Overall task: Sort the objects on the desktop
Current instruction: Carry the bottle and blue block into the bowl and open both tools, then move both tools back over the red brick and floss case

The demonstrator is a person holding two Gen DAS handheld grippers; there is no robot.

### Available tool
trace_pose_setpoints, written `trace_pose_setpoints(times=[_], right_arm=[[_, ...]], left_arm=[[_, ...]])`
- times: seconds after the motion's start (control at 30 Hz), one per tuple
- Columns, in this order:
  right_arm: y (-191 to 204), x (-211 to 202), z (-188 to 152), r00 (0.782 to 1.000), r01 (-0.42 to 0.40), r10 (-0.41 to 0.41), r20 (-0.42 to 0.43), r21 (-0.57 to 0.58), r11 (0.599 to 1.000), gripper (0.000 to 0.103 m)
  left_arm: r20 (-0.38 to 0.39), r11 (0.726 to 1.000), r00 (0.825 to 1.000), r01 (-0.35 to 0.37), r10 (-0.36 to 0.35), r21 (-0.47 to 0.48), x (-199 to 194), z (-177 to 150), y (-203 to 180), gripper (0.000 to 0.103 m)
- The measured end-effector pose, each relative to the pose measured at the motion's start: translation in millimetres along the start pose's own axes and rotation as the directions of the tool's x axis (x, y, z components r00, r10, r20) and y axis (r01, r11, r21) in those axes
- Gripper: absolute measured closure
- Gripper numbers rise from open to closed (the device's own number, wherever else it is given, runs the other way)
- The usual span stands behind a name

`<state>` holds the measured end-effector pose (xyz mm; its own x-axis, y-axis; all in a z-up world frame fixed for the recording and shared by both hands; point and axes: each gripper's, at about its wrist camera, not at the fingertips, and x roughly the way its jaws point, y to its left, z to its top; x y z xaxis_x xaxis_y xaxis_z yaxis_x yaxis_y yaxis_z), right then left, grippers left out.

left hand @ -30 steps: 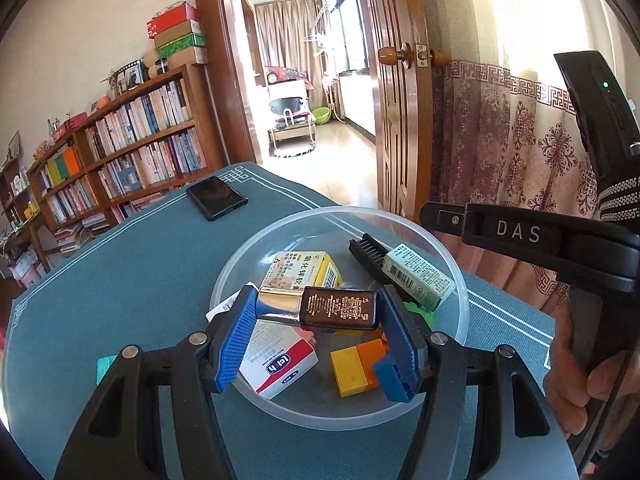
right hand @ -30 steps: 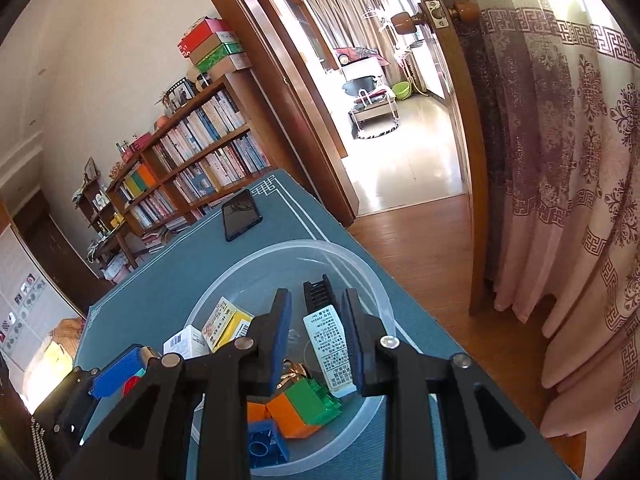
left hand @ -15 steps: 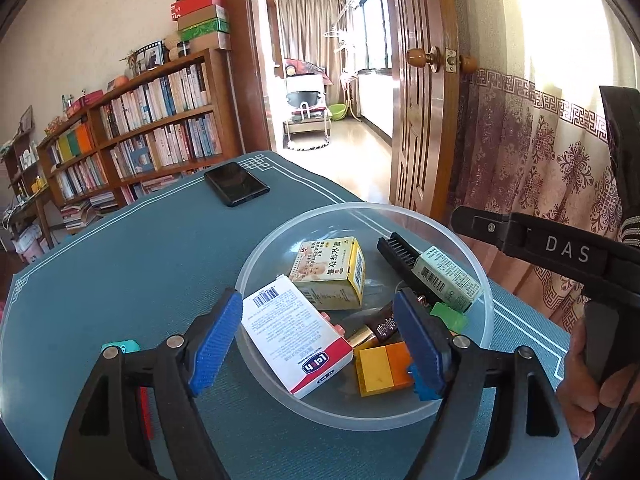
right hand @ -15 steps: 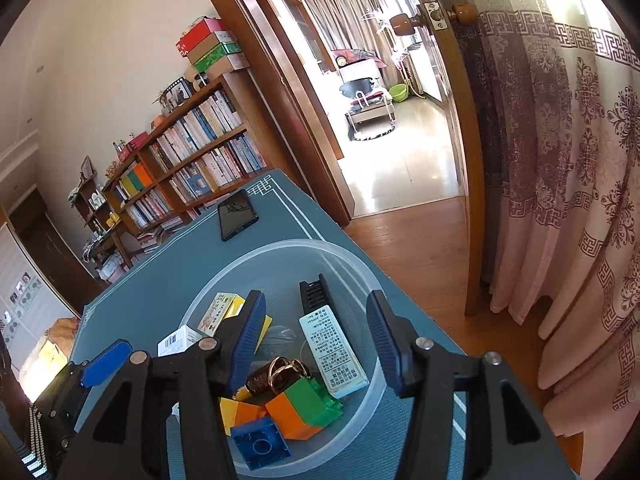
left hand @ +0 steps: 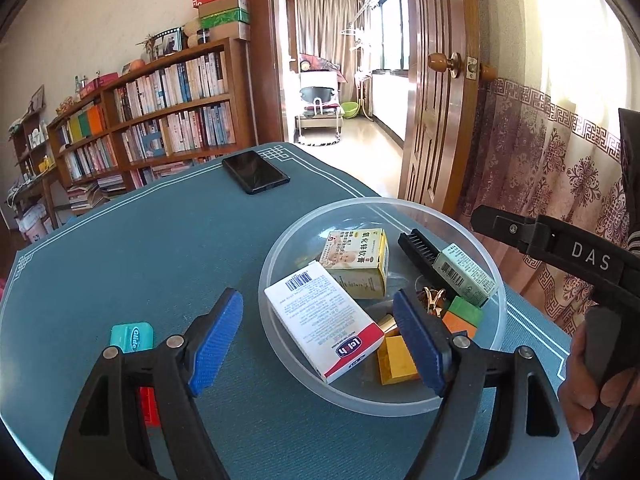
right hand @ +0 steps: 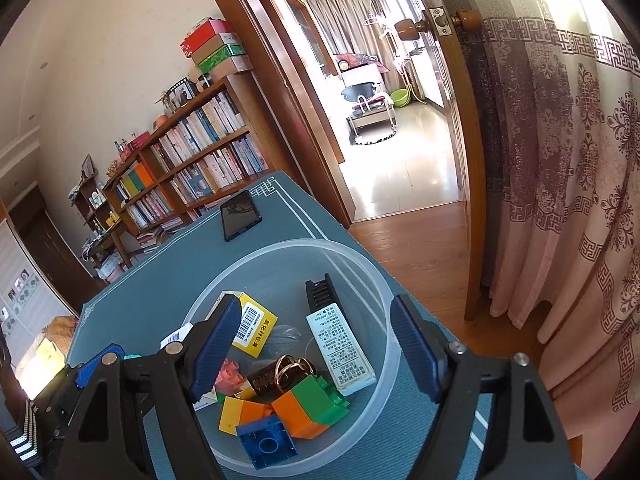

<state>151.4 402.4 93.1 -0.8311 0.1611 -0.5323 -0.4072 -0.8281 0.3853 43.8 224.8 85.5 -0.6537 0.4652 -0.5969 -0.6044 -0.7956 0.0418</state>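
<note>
**Two grabbers wait over a full bowl**

The clear bowl (right hand: 224, 292) sits near the edge of the blue table (left hand: 140, 240). It is full of small things: a white and red box (left hand: 324, 320), a yellow box (left hand: 360, 260), a long pale green box (right hand: 340, 344), a black comb (right hand: 318, 294), toy bricks (right hand: 304, 404) and a little brown bottle (right hand: 266, 380) with gold rings on it.

The left gripper (left hand: 316, 340) has its fingers wide apart. Nothing is held. One finger is outside the bowl and one is over it, with the white and red box between them. The right gripper (right hand: 312, 348) is opening its jaws over the bowl. The pale green box and the bottle lie below them, but the pads do not press on anything.

A teal floss box (left hand: 132, 336) and a red thing (left hand: 148, 404) still lie on the table by the left gripper. A black phone (left hand: 256, 176) lies far off.

What could go wrong? The bowl is light and close to the table edge. A finger could bump the rim and push it off. The two grippers are also close, so they could knock each other. The floss box is small and smooth, so it could slip out.
</note>
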Motion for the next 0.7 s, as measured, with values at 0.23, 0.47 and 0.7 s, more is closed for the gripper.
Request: trace_pose_setpoints(times=[0.23, 0.47, 0.7], right_arm=[[1.6, 1.1, -2.5, 1.0, -0.004, 0.004, -0.006, 0.002, 1.0, 0.021], [5.7, 2.8, -5.2, 1.0, -0.013, 0.013, -0.016, -0.007, 1.0, 0.02], [8.8, 2.1, -6.5, 1.0, -0.023, 0.023, -0.019, -0.01, 1.0, 0.018]], left_arm=[[0.012, 0.999, 1.0, -0.008, 0.008, -0.031, -3.6, -2.4, 10.8, 0.022], [0.006, 0.997, 1.0, -0.02, 0.02, -0.069, -5.3, -5.1, 24.6, 0.022], [-0.012, 0.993, 0.998, -0.058, 0.057, -0.099, -6.4, -12.7, 38.8, 0.022]])
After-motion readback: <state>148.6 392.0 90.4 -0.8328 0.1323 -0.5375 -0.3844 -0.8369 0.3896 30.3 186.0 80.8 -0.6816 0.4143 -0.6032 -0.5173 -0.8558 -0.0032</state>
